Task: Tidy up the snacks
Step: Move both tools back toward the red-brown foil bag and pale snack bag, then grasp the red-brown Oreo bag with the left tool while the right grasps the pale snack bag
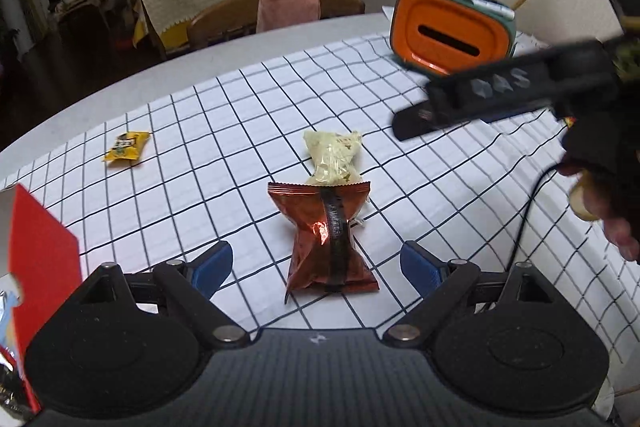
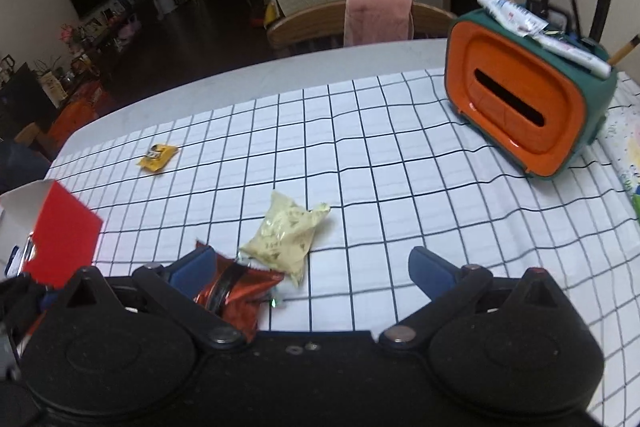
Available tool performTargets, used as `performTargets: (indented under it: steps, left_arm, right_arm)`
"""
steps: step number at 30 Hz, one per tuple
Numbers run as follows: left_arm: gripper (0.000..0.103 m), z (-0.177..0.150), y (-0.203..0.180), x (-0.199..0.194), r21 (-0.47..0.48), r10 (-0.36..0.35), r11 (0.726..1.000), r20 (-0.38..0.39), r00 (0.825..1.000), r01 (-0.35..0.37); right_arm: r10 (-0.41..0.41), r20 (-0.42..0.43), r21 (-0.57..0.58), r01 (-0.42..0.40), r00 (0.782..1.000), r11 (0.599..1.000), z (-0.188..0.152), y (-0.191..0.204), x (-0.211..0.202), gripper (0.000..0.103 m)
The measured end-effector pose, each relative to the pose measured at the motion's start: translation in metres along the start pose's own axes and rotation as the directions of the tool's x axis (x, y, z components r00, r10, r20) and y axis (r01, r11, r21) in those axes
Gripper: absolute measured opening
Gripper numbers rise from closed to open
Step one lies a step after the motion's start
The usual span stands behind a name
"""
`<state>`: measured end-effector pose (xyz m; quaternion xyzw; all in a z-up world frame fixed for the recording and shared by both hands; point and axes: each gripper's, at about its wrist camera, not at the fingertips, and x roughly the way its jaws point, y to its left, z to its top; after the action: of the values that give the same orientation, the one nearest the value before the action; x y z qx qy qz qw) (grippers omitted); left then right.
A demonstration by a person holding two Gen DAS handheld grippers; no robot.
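Here the left tongs [image 1: 316, 267] are standing wide and empty, their blue pads [image 1: 212, 269] flanking the near end of a red foil packet [image 1: 328, 239] without touching it. The right tongs [image 2: 312, 269] are also spread wide and holding nothing; the same red packet is lying partly under their left pad, and a pale cream packet [image 2: 286, 237] is lying just ahead of them.

Judging by this, the step in hand is the approach to a first pick-up, with each pair of tongs lining up on a snack. Next, the left tongs are needing to sink until the pads bracket the red packet's pinched waist and then close; the right ones are needing to shift toward the cream packet.

Both packets are crinkled, pillow-shaped film pouches with crimped ends, overlapping near the middle of the bench [image 1: 168, 75]. The red one is glossy and creased, with a dark seam down its back; such film is likely to slip and crumple. A small yellow packet [image 1: 126, 147] is lying well apart toward the far left edge. A red carton [image 2: 64, 239] with an open top is standing at the near left edge, probably the destination. The checked cloth [image 2: 360, 155] is rippling slightly.
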<state>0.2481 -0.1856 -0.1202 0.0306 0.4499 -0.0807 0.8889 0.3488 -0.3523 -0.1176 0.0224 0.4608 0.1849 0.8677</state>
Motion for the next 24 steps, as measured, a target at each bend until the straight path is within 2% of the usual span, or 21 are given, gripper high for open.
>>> performTargets:
  steps: [7,17,21,23,24]
  left_arm:
    - [0.091,0.009,-0.003,0.034,0.0,0.003,1.0,-0.064,0.998,-0.003]
    - [0.091,0.016,-0.006,0.07,0.022,0.015,1.0,-0.134,0.991,-0.012]
    - [0.091,0.016,-0.007,0.08,0.032,0.024,0.999,-0.161,0.987,-0.019]
    - [0.089,0.016,-0.006,0.082,0.028,0.019,1.0,-0.169,0.985,-0.014]
    - [0.088,0.016,-0.006,0.084,0.027,0.02,1.0,-0.172,0.985,-0.015]
  right_arm:
    - [-0.019,-0.069,0.03,0.021,0.997,0.999,0.016,0.004,0.056,0.102]
    - [-0.036,-0.155,0.043,0.043,0.987,0.998,0.016,0.011,0.118,0.098]
    - [-0.045,-0.178,0.021,0.05,0.983,0.999,0.018,0.018,0.132,0.091]
    - [-0.041,-0.193,0.0,0.042,0.98,0.999,0.018,0.021,0.138,0.082]
    - [-0.047,-0.197,-0.005,0.047,0.979,0.999,0.018,0.022,0.14,0.081]
